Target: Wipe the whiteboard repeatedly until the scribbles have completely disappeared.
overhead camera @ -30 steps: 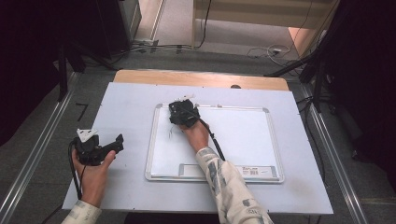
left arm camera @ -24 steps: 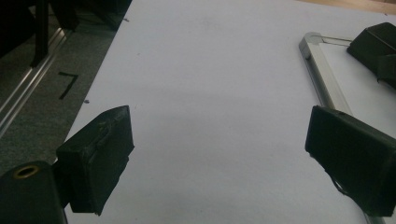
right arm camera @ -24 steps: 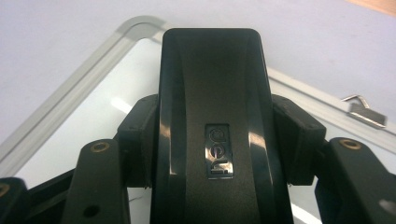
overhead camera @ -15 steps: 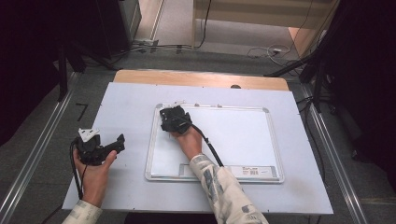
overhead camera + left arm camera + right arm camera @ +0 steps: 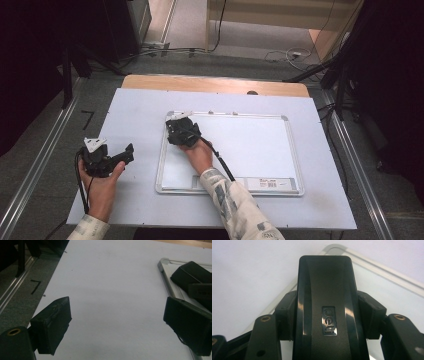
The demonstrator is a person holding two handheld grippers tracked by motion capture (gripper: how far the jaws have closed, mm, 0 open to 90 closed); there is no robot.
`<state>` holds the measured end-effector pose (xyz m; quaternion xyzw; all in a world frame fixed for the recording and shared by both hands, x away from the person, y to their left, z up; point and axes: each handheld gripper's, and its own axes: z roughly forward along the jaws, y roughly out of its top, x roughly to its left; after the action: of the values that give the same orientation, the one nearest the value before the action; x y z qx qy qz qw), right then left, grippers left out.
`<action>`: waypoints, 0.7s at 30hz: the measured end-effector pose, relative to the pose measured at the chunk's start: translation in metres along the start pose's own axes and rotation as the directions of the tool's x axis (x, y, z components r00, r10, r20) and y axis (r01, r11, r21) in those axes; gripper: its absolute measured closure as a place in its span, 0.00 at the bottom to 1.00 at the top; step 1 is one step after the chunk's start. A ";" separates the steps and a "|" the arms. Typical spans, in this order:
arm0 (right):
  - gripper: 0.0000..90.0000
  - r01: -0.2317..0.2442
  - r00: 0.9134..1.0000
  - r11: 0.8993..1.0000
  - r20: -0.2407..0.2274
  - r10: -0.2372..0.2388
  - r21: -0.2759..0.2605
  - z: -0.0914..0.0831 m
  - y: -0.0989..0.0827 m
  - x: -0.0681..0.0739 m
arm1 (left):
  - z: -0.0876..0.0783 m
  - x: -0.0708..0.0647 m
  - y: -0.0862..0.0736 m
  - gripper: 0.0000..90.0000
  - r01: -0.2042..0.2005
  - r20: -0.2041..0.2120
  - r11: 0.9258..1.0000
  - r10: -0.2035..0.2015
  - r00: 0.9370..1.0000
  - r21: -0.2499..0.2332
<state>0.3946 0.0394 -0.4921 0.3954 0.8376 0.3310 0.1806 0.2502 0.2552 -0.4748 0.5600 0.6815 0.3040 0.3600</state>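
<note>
Right gripper (image 5: 176,131) clamps black eraser (image 5: 325,315) at whiteboard (image 5: 260,150) upper-left corner, long axis along jaws; left gripper (image 5: 120,156) agape at frame's lower left.

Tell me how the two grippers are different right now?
The left gripper is open and holds nothing; the right gripper is shut on a black eraser. The left gripper rests on the table beside the whiteboard; the right gripper is over the whiteboard's corner. Both are black and hand-held.
</note>
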 end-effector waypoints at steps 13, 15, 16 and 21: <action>0.42 -0.094 0.991 0.996 0.095 0.094 0.000 0.011 0.011 -0.057 | 0.000 0.003 -0.001 0.09 0.004 -0.006 1.000 -0.004 1.000 0.007; 0.42 -0.091 0.991 0.996 0.101 0.091 -0.001 0.011 0.011 -0.055 | 0.001 0.002 -0.001 0.09 0.001 -0.005 1.000 -0.001 1.000 0.006; 0.42 -0.093 0.991 0.996 0.093 0.092 0.002 0.010 0.011 -0.054 | 0.001 0.002 -0.001 0.09 0.000 -0.006 1.000 0.000 1.000 0.008; 0.42 -0.028 0.999 0.999 0.043 0.028 0.015 0.008 0.009 -0.036 | 0.002 0.001 -0.001 0.09 0.001 -0.004 1.000 0.000 1.000 0.009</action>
<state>0.4260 0.0190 -0.4897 0.4153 0.8305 0.3186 0.1906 0.2508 0.2563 -0.4767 0.5608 0.6838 0.3020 0.3560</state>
